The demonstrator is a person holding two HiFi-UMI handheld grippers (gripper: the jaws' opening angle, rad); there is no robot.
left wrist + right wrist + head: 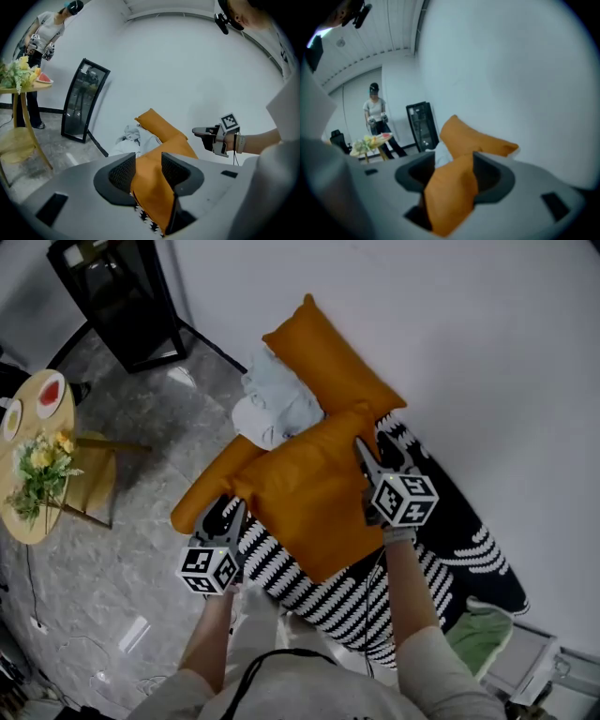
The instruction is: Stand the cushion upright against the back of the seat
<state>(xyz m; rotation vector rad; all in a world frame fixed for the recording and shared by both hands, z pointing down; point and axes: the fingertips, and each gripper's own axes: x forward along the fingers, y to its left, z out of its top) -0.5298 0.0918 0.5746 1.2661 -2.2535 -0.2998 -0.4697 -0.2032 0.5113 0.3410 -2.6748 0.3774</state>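
Orientation decides the coming move. At the left edge of the striped seat (319, 601), the left claw (228, 512) has its jaws parted around the near-left corner of the orange cushion (309, 493); fabric fills the gap, though the pads seem not to pinch it. The cushion lies sloped over the middle of the seat, and the edge between the two claws runs from that corner up toward the seat's back, where a second orange cushion (328, 362) already leans on the wall (469, 352). On the seat's back side, the right claw (364, 448) likewise stands released, with the far-right corner between its jaws. It is the nearer to the back, so it would likely lead the tilt once both claws clamp.
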